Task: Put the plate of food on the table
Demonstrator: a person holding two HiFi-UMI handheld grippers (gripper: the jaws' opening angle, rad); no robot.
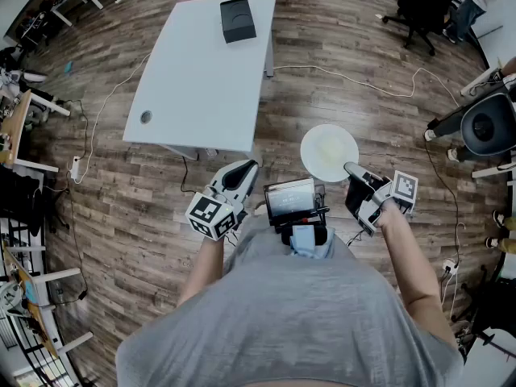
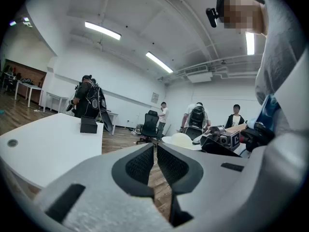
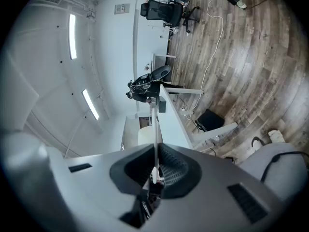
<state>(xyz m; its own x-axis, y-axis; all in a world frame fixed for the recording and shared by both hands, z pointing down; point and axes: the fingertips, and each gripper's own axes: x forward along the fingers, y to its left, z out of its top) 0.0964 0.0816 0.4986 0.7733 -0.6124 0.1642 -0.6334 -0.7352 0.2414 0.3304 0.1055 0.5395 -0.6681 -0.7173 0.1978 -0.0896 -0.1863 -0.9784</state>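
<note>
White plate (image 1: 327, 150), right tool (image 1: 351, 168) gripping rim

A white table (image 1: 201, 79) stands at the upper middle of the head view, on a wood-plank floor (image 1: 347, 111). A black box (image 1: 237, 19) sits at the table's upper end, and a small round grommet (image 1: 145, 117) is set near its lower left corner. On the floor, a white cable (image 1: 355, 82) trails rightward from the table, another (image 1: 101, 111) runs down its left side, and a black office chair (image 1: 423, 6) stands at the upper right.
</note>
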